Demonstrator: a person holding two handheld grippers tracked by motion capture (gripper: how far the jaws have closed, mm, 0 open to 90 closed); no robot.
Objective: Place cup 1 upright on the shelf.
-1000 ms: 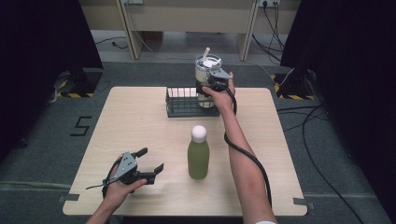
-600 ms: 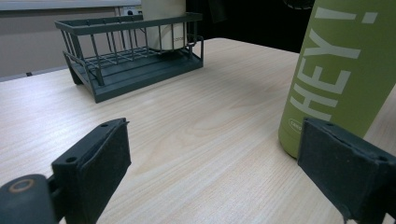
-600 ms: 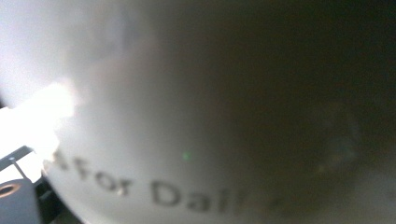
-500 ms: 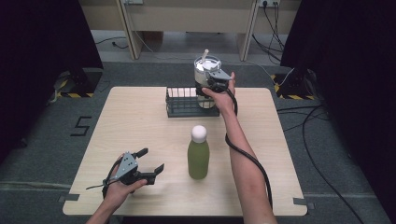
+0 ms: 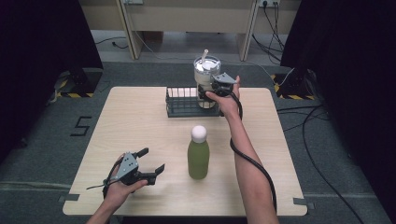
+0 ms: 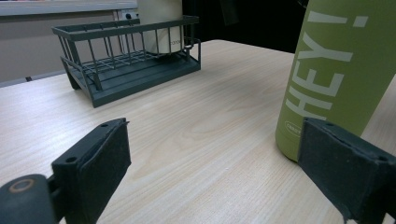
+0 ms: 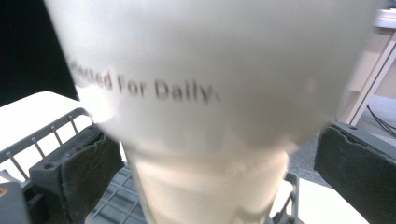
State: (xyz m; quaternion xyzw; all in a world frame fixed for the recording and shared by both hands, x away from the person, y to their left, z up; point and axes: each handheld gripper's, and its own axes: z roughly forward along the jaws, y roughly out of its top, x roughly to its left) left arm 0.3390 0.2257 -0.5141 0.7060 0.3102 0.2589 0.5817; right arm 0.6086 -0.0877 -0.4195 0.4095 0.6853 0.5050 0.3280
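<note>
A white tumbler (image 5: 205,74) with a straw and clear lid stands upright in the right end of a dark wire rack (image 5: 184,103) at the table's far side. My right gripper (image 5: 210,91) reaches around the tumbler (image 7: 205,93). Its jaws have just been opening, and its pads (image 7: 88,163) stand apart from the cup's sides. A green bottle (image 5: 198,156) with a white cap stands mid-table. At the front left my left gripper (image 5: 153,158) rests low and open, with the bottle (image 6: 336,70) just beyond its right jaw and nothing between the jaws.
The wooden table (image 5: 140,121) has bare room left of the rack (image 6: 130,70) and between rack and bottle. Cables run on the floor at the right, and dark curtains flank the table. The right forearm stretches across the table's right half.
The right hand has shifted slightly at the tumbler. The left hand, the bottle and the rack stay as they were.
</note>
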